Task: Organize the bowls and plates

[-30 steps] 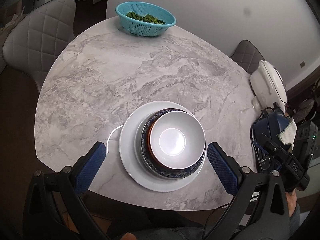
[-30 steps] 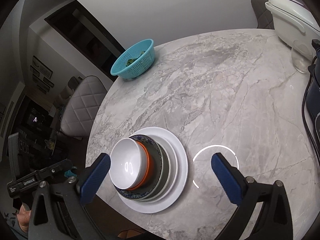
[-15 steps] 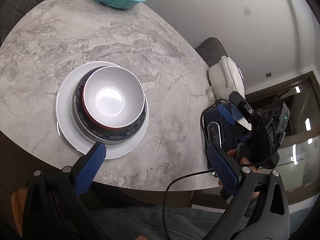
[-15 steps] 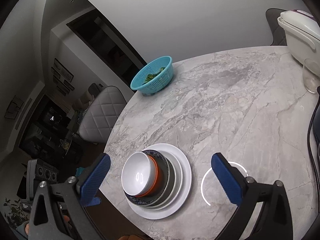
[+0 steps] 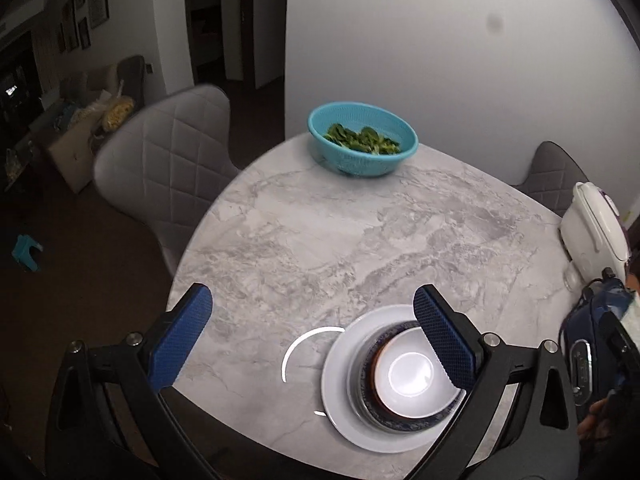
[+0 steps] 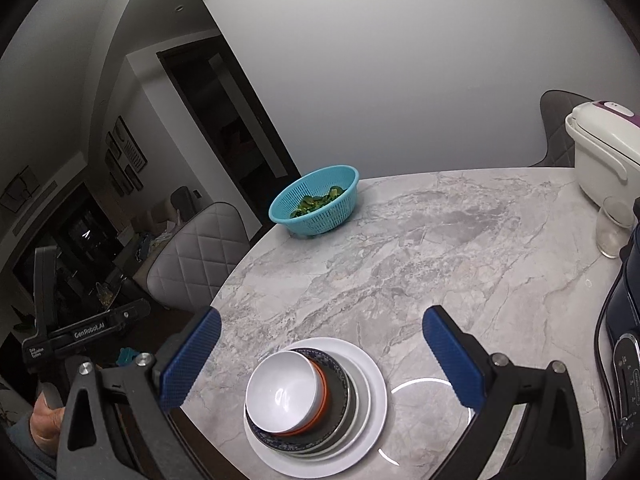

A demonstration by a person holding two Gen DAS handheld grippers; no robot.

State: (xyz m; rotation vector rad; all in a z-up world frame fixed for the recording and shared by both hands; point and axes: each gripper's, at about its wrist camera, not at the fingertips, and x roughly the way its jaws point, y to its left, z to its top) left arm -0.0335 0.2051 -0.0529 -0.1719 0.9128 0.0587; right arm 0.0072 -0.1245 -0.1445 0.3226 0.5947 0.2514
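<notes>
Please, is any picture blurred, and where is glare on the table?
Left wrist view: slight motion blur, basket smeared, bright ring of glare beside the plate. Right wrist view: sharper, with a similar ring on the table; edges bend from the fisheye.

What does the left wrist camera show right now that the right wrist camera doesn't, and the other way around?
Only the left wrist view shows a small teal stool on the dark floor. Only the right wrist view shows the clear glass beside the white appliance, and the other handheld gripper labelled GenRobot. Both show the stack of plates and bowls with the white bowl on top, the teal colander of greens and the marble table.
</notes>
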